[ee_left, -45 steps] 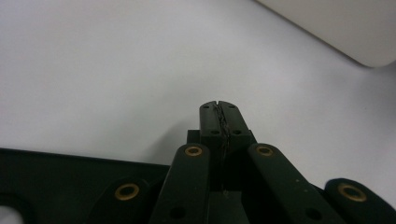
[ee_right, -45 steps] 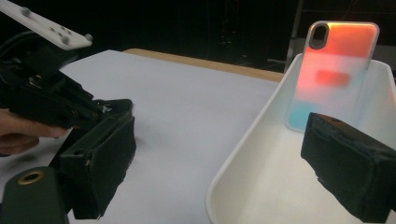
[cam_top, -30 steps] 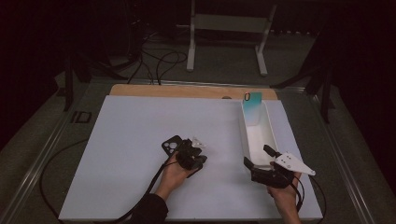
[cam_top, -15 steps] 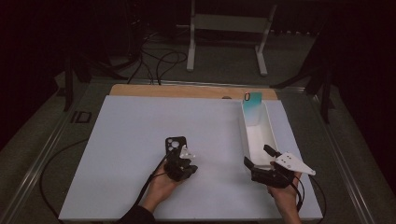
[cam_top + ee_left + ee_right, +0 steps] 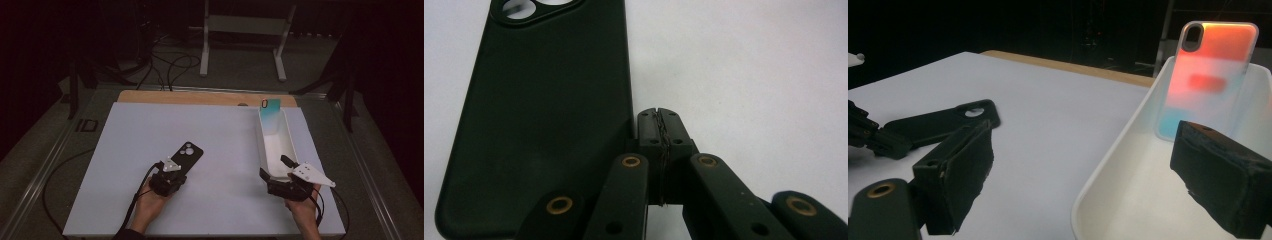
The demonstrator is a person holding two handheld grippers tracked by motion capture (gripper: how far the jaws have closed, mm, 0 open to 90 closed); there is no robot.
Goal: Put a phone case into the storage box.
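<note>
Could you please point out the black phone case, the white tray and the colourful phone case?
black phone case (image 5: 539, 115), left gripper view, its flat back.
white tray (image 5: 290, 145), high view, right wall.
colourful phone case (image 5: 1208, 70), right gripper view, its back.

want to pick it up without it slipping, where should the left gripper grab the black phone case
The black phone case lies flat on the white mat, so top-down pinching likely fails. Best grip its near short end, coming low from the person's side where the shut left gripper sits, one jaw under the edge.

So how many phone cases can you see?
2. A black phone case lies flat on the white table beside the left gripper; a colourful translucent phone case leans upright inside the white tray's far end.
</note>
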